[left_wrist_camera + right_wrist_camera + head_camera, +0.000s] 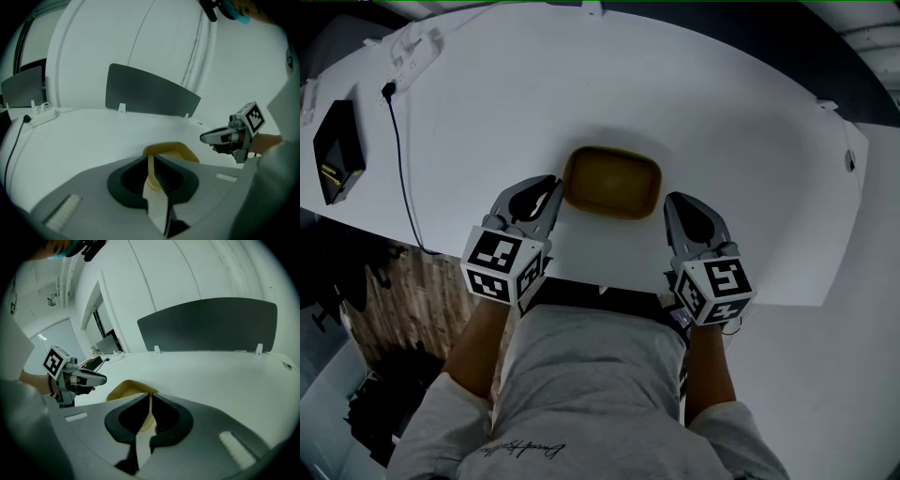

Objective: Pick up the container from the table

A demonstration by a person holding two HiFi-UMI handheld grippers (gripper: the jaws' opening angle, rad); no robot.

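Observation:
A tan rectangular container (612, 181) sits open side up on the white table (722, 112), near its front edge. My left gripper (551, 189) is just left of it, its tips close to the left rim. On the other side, my right gripper (673, 202) is close to the right rim. In the left gripper view the container (171, 151) shows just past the left gripper (150, 157), whose jaws stand a narrow slit apart with nothing between them. In the right gripper view the container (123, 389) lies beyond the right gripper (150, 395), its jaws also barely apart and empty.
A black device (337, 150) lies at the table's left edge, with a black cable (398, 159) and a white power strip (417, 47) near it. A dark panel (150, 91) stands along the far edge. The person stands against the table's front edge.

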